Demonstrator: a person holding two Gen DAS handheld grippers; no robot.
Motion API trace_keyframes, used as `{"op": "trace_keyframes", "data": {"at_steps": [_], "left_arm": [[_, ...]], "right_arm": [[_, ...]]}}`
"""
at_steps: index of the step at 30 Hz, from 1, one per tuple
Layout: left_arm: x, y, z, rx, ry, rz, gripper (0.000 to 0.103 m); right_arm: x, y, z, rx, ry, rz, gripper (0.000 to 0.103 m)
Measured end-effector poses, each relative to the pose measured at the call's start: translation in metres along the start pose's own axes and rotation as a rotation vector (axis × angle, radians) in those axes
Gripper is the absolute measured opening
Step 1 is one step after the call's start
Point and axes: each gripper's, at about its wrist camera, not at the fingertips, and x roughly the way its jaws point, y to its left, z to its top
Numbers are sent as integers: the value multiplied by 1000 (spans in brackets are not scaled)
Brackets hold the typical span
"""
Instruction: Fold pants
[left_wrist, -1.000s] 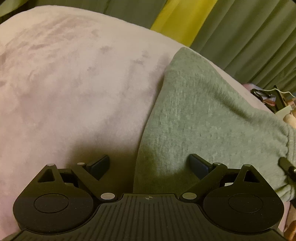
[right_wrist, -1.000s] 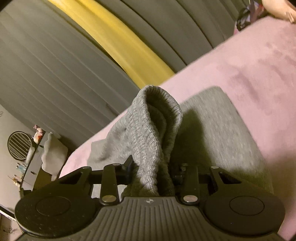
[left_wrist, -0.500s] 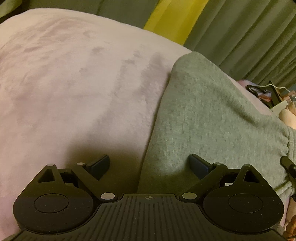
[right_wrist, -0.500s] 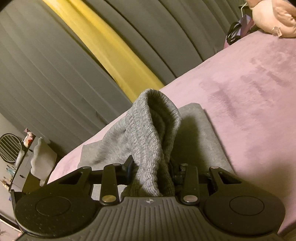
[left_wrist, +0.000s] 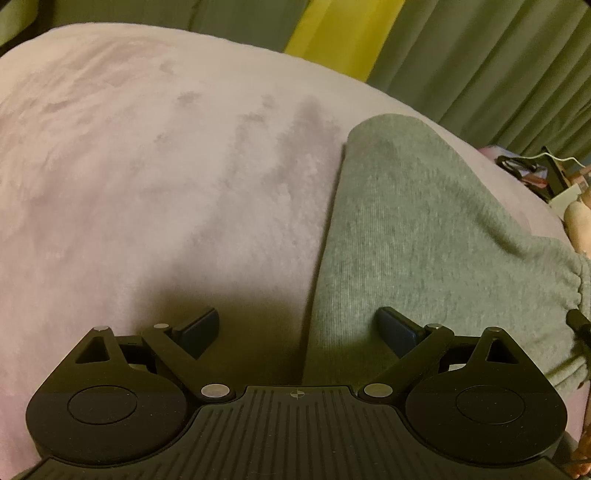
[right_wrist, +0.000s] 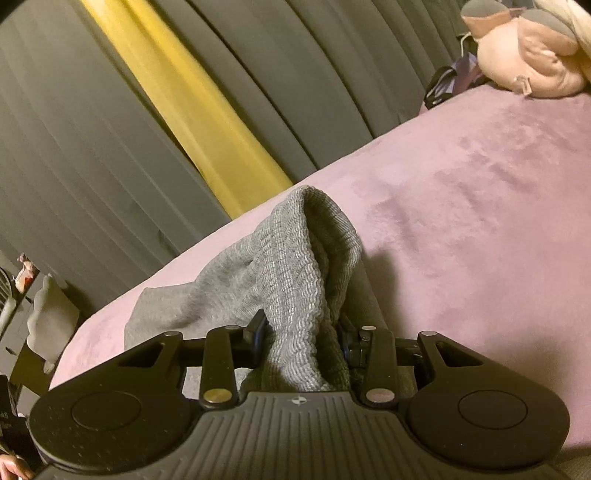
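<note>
A bed (left_wrist: 155, 192) covered in a soft pink, velvety blanket fills most of both views. Behind it, along the top of each frame, grey-green pleated curtains (right_wrist: 92, 155) are seen, parted by a bright yellow strip (right_wrist: 195, 118). In the upper right corner of the right wrist view, a pink plush toy (right_wrist: 524, 62) is set on the bed's far edge. At the left edge of that view, some pale clutter on furniture is visible, too small to be identified.

Grey pants (left_wrist: 424, 236) are laid on the blanket. In the left wrist view they occupy the right half of the frame, lying flat, with a straight folded edge running from the upper centre down to the bottom centre and a gathered cuff at the far right.

The left hand-held gripper (left_wrist: 299, 328) is held low over the bed at the bottom of its frame, its jaws spread wide with nothing between them. One finger is placed over bare blanket, the other over the pants' fabric, so that the folded edge is straddled.

The right hand-held gripper (right_wrist: 301, 336) is clamped on a ribbed band of the pants (right_wrist: 306, 266). The fabric is raised in a peak above the blanket at the centre of the frame, and the rest is draped down to the left.
</note>
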Motion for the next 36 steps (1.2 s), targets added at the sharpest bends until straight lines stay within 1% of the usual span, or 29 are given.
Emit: {"op": "trace_keyframes", "data": {"at_steps": [5,6,7,8,10,11,13,16,19,20,22,23,24,25,26,27,28,30,32,33,34,36], "left_arm": [[-2,-1,-1,-5,-7,3,97],[-2,0,-1,-1,-10,5,97],[-3,-1,-1,2,-13,9,97],[-5,-1,-2,4,-18,11,97],[-8,-3,-3,10,-37,24,97],[-8,-2,-3,14,-45,30,97],[-12,-6,-4,25,-72,61,97],[-17,-20,-6,78,-117,77,97],[-16,-37,-12,148,-157,81,97],[-14,-45,-15,181,-161,86,97],[-7,-58,-21,261,-145,97,98],[-3,-63,-23,300,-138,109,99],[-1,-66,-25,325,-125,118,99],[1,-68,-27,343,-102,127,99],[4,-69,-28,354,-71,133,99],[7,-68,-28,358,-42,128,99],[7,-67,-28,353,-21,121,99],[4,-62,-26,319,-15,96,99],[-3,-56,-21,273,-32,66,98],[-7,-54,-19,256,-60,71,98],[-11,-54,-18,245,-105,89,98],[-18,-59,-15,265,-190,123,98]], "right_arm": [[-1,-6,-1,13,4,-1,37],[-1,-4,-1,-5,6,-19,38],[-1,0,-1,-34,7,-58,42],[-1,4,-1,-67,2,-119,55],[-4,10,-1,-108,-29,-221,74],[-8,14,-1,-117,-55,-228,77],[-19,25,-4,-148,-136,-237,77],[-29,48,-11,-269,-216,-219,80],[-32,68,-24,-384,-253,-139,80],[-30,73,-30,-415,-238,-99,80],[-20,82,-41,-470,-167,-47,79],[-14,86,-47,-501,-130,-43,72],[-6,89,-53,-535,-76,-54,68],[5,91,-58,-564,9,-88,56],[18,89,-62,-575,93,-136,51],[24,88,-65,-582,142,-165,50],[24,88,-66,-586,145,-166,50],[17,89,-58,-553,126,-129,50],[6,83,-49,-498,67,-86,49],[0,81,-46,-489,15,-88,49],[-5,80,-44,-498,-44,-113,49],[-9,80,-42,-507,-116,-160,49]]}}
